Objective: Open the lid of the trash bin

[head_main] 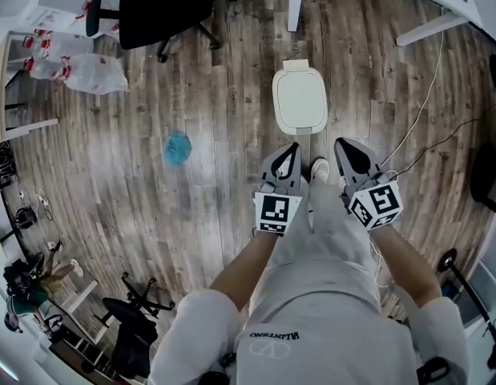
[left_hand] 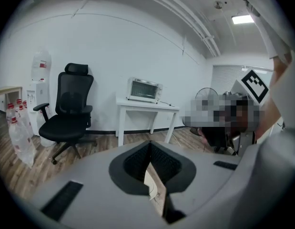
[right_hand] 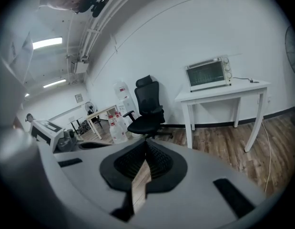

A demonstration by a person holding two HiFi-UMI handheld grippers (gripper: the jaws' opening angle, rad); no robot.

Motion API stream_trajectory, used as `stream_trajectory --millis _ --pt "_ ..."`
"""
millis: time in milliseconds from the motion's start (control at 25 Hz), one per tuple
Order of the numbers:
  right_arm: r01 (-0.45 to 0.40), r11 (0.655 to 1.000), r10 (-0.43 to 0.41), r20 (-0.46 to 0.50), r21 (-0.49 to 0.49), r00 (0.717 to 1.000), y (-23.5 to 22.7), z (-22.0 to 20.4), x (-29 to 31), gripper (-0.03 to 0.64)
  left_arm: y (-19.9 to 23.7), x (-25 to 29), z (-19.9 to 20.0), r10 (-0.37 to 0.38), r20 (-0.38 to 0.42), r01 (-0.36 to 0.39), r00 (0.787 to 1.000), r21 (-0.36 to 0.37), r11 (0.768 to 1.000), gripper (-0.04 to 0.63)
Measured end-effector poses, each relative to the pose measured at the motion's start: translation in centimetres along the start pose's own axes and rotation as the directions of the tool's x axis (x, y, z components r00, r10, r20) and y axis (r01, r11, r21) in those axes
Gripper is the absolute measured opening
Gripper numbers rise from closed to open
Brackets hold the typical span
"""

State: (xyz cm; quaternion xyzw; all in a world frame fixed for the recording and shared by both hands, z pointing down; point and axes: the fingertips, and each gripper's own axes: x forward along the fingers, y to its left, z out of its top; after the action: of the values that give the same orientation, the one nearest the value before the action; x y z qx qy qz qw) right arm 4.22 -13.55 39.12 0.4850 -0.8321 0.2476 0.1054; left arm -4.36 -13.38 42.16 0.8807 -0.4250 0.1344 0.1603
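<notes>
Bright, even indoor light from ceiling panels (right_hand: 47, 43). Soft glare on floor (head_main: 368, 95) right of trash bin (head_main: 300, 99), shadows faint. Strong fisheye bending, dark vignette at edges, close foreground soft.

A black office chair (left_hand: 68, 113) stands beside a white table (left_hand: 147, 107) bearing a toaster oven (left_hand: 144, 89)

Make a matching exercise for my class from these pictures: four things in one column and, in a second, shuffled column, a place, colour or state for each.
Things:
1. trash bin lid
2. office chair
3. toaster oven
4. small object on the floor

Descriptions:
A. blue
B. closed
C. on the white table
D. black

Pairs: 1-B, 2-D, 3-C, 4-A.
</notes>
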Motion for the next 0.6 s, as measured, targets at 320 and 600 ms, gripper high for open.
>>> stream_trajectory --millis 320,600 --pt "0.031 0.993 -0.016 -0.132 0.116 0.991 -5.2 -11.3 7.6 0.016 0.5 8.1 -11.0 -0.004 -0.126 -0.005 0.992 -0.067 0.998 -0.002" --pt "0.027 0.981 0.016 -0.216 0.194 0.976 -9.0 -22.1 12.0 0.016 0.5 13.6 -21.1 0.015 -0.189 -0.041 0.982 -0.135 0.99 -0.002"
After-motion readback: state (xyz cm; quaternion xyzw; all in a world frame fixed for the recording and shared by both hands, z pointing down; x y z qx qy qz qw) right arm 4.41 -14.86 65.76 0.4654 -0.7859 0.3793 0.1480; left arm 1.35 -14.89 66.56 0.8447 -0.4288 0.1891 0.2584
